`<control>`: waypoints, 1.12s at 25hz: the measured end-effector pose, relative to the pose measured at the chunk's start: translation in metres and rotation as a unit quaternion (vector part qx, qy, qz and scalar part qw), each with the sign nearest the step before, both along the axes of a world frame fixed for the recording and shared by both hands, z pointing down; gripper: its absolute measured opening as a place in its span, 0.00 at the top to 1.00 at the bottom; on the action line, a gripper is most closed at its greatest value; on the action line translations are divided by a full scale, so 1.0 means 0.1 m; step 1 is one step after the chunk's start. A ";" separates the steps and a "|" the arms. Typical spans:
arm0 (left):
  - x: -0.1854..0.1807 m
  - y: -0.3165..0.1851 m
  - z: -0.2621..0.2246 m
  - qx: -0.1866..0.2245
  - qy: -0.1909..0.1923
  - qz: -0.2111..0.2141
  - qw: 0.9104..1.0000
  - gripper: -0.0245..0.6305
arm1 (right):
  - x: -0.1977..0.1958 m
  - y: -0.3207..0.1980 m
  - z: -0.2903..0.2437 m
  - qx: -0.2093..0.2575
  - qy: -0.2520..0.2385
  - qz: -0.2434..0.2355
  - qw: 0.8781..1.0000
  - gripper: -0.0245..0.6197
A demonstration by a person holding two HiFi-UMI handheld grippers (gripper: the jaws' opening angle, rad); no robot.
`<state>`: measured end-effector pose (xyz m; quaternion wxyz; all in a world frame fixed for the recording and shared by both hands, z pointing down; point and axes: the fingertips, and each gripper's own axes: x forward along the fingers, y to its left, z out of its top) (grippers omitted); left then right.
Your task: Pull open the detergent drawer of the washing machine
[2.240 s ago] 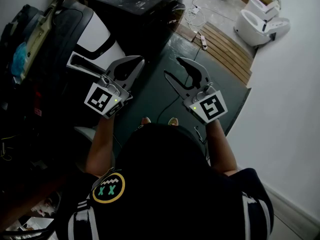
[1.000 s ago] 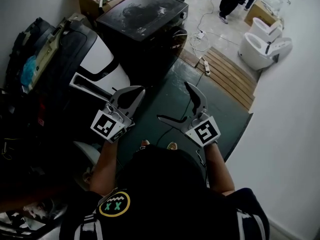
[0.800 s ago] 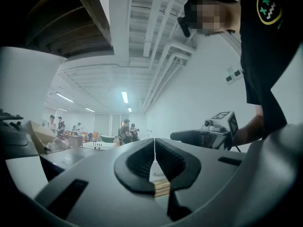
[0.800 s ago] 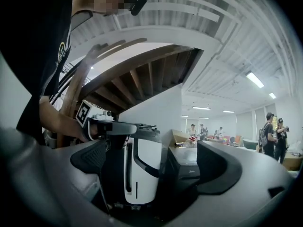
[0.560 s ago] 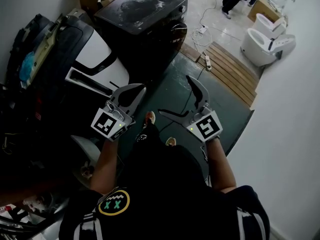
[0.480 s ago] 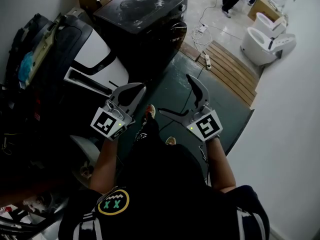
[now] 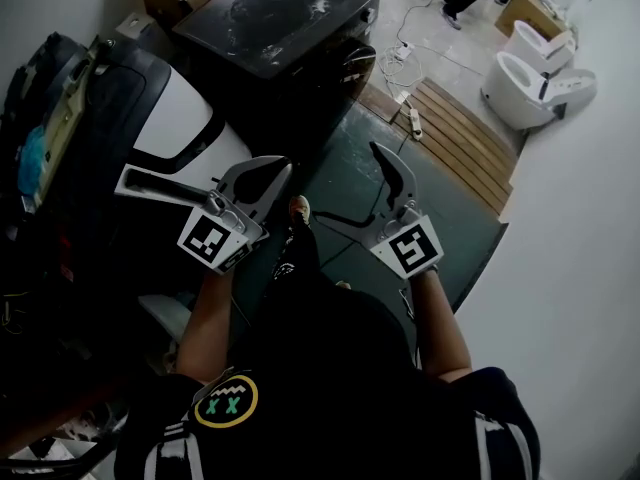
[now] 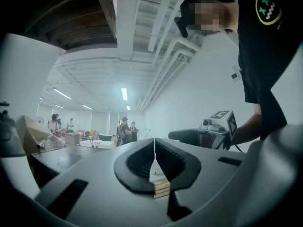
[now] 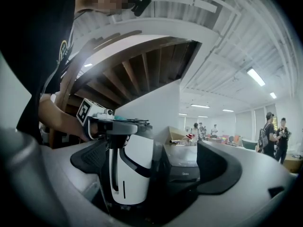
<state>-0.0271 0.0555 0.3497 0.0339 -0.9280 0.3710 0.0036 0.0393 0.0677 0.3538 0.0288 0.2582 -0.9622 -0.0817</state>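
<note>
At 6 o'clock from the washer (image 7: 270,18), little has changed: left gripper (image 7: 274,172) stays pressed together, right gripper (image 7: 355,183) stays spread, both empty.

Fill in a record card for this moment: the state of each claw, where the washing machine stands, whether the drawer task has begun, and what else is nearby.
Left claw: shut, nothing in it
Right claw: open, empty
Washing machine: dark, ahead of the person, apart from both claws
Detergent drawer: cannot be made out; not yet touched
Nearby: white and black appliance left of the washing machine, wooden slats on the floor
</note>
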 end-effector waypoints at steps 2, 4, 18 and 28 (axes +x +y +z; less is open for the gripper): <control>-0.13 -0.28 0.05 -0.004 -0.002 -0.001 1.000 0.93 | -0.14 -0.27 0.00 0.001 -0.004 -0.004 1.000 0.03; -0.25 -0.59 0.05 0.000 0.002 0.002 1.000 0.93 | -0.28 -0.57 0.00 0.001 -0.008 -0.009 1.000 0.03; -1.09 -2.44 0.05 -0.008 0.022 0.028 0.999 0.93 | -1.19 -2.39 0.08 -0.020 0.012 0.004 1.000 0.03; -1.28 -3.00 0.15 -0.025 0.035 0.039 0.998 0.93 | -1.34 -2.96 0.34 -0.046 0.047 0.027 0.997 0.03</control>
